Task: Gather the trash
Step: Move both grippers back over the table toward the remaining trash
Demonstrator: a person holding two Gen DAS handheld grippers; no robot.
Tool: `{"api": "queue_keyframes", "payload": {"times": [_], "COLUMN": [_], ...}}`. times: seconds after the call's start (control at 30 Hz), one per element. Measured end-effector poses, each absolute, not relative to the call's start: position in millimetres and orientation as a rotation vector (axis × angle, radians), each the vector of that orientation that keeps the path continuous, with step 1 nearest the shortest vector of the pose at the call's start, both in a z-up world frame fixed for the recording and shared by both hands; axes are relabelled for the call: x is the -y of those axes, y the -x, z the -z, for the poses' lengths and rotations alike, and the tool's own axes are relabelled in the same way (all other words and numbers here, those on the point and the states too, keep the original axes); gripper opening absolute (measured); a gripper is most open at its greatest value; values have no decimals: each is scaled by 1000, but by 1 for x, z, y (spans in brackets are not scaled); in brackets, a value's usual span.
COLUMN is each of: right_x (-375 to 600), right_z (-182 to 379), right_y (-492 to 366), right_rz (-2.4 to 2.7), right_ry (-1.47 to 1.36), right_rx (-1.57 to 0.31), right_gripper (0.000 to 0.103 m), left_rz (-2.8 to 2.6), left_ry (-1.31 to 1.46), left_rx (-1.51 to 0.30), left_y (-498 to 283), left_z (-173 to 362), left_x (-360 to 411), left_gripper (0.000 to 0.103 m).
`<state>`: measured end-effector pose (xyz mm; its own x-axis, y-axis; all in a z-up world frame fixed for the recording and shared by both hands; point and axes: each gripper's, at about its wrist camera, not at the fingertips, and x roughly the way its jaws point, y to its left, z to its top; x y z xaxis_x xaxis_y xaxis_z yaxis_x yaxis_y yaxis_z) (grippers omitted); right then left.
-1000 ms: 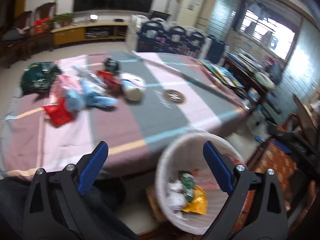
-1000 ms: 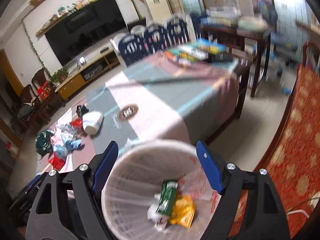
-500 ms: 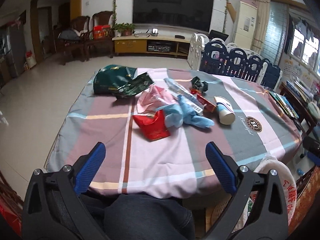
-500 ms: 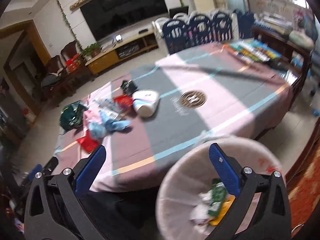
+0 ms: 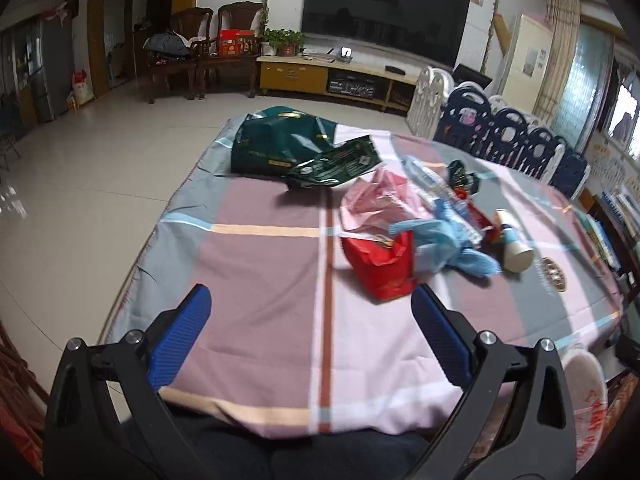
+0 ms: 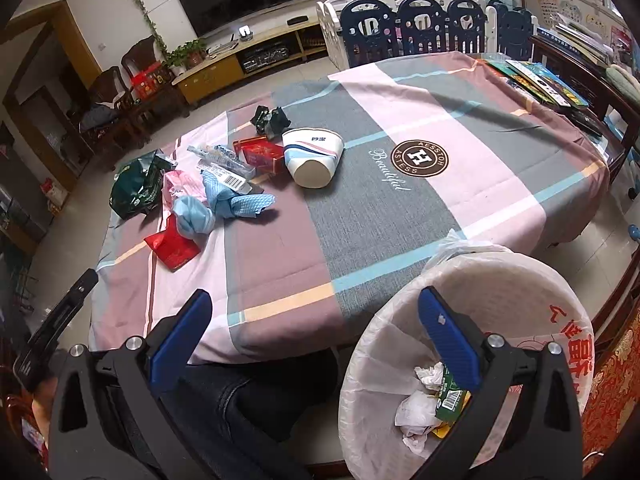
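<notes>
Both tools are held spread w/ nothing between the pads: left tool (image 5: 310, 312) over the bench (image 5: 256, 280), right tool (image 6: 316, 316) at bench edge, its jaws having just been opening. Trash pile (image 6: 208, 200) is seen mid-bench; lined bin (image 6: 520, 280) w/ scraps stands beside it.

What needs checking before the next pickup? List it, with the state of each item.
1. Left gripper free: ok, jaws wide, nothing between them.
2. Right gripper free: ok, jaws have just been opening, nothing between them.
3. Trash within view: ok, red packet, blue cloth, paper cup and green bags lie on the tablecloth.
4. Nearest piece unblocked: ok, the red packet lies in front of the pile on its near edge.
5. Bin has room: ok, only a few pieces at the bottom.
6. Bin liner secure: cannot tell.
</notes>
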<state>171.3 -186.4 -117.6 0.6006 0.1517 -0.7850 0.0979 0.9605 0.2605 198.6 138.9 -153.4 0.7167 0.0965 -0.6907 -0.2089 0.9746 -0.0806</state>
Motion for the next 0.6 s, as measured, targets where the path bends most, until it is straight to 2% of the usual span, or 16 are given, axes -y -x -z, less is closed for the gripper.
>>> {"api": "queue_keyframes", "payload": {"times": [0.33, 0.5, 0.57, 0.6], "right_x": [168, 156, 151, 147], "right_z": [128, 130, 127, 125], "right_y": [-186, -209, -225, -233], "right_rz": [-23, -20, -49, -58], "right_ry": [-247, -225, -265, -273], "right_rx": [-962, -927, -873, -855], "right_gripper": [100, 100, 94, 87], "left_rz": [-143, -147, -188, -210], "left_ry": [65, 110, 158, 175], "left_rx": [-694, -755, -760, -766], "left_y": [-246, -248, -247, -248], "left_z": [150, 165, 168, 169], "left_x": [-145, -158, -169, -175], "left_gripper": [100, 100, 100, 100]}}
